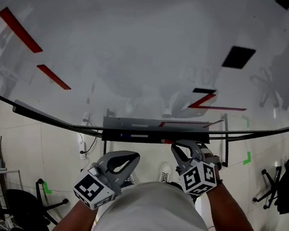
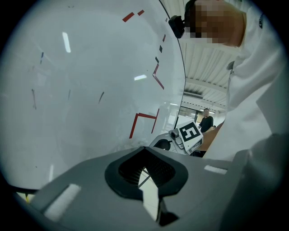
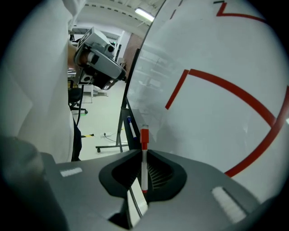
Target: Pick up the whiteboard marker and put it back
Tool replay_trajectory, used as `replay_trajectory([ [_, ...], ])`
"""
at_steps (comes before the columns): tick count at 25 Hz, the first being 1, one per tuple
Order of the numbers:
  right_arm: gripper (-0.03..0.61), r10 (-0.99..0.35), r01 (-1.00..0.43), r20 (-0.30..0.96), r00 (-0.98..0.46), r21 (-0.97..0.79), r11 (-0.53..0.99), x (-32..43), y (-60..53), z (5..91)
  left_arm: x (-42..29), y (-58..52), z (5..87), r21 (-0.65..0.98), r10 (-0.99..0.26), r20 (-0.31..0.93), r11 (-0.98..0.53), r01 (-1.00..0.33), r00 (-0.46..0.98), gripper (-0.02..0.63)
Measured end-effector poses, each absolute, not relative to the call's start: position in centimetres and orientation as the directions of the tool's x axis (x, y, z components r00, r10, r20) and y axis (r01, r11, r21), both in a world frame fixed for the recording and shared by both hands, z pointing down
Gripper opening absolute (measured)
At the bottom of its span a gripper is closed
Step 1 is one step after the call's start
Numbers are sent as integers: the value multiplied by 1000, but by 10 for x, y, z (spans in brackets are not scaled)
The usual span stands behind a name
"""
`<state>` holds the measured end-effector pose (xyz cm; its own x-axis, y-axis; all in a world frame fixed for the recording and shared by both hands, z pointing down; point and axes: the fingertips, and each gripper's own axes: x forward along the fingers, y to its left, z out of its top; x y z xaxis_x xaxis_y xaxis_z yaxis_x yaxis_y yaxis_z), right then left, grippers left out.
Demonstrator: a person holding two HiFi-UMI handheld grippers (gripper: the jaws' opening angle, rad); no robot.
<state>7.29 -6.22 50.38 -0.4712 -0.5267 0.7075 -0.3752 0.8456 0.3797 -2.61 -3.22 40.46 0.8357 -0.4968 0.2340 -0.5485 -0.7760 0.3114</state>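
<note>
Red-capped whiteboard marker (image 3: 144,140) sits clamped in the right gripper (image 1: 181,149), just short of the tray (image 1: 136,133) ahead, so the put-back seemingly needs only lowering and release (left gripper (image 1: 122,164) idles beside it, jaws together, empty).

The head view was dim and flat, with the whiteboard (image 1: 144,42) reading grey and faintly mirroring the room. Both gripper views were brighter, ringed by black fisheye corners that bowed straight lines. On the board, strip-light glare (image 2: 66,42) showed as short white streaks, and a ceiling lamp (image 3: 144,14) glowed overhead. The whiteboard marker (image 3: 144,158) was sharp.
</note>
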Motion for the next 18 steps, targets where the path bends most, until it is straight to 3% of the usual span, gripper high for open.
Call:
replay_trajectory([
  [18,35,-529,-131,792,-304,516,847,79,-73,542,-34,-32,406,352,-514,230,-748,-563,827,17],
])
